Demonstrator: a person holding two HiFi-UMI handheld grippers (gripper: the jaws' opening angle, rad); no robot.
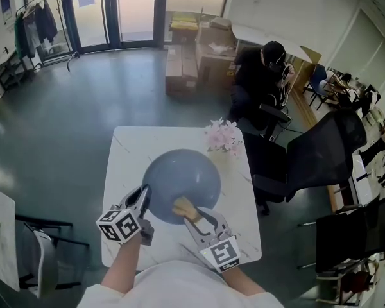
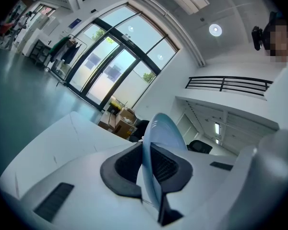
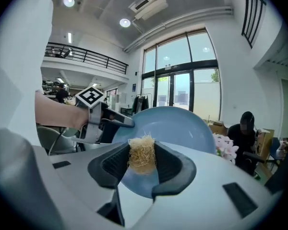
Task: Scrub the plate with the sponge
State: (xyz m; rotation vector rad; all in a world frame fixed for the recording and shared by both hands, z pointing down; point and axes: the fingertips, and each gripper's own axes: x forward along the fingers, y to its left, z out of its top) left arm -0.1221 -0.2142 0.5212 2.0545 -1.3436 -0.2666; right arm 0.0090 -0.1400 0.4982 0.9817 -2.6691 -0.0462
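Blue-grey plate [image 1: 181, 185]: round, smooth, glossy, shallow dish profile, thin rim. Tilted over white marble-look tabletop [image 1: 125, 165], concave face toward the person. Left hand-held gripper [image 1: 143, 201] clenched on the rim, black ribbed pads [image 2: 127, 166] either side of the thin edge. Right hand-held gripper [image 1: 191, 215] grasping sponge [image 1: 181, 205]: straw-coloured, coarse, fibrous, frayed wad pinched between its jaws. Sponge at plate's near edge, over the concave face; actual contact hard to confirm. Pink flowers [image 1: 222, 135], soft petals, at tabletop's far right corner.
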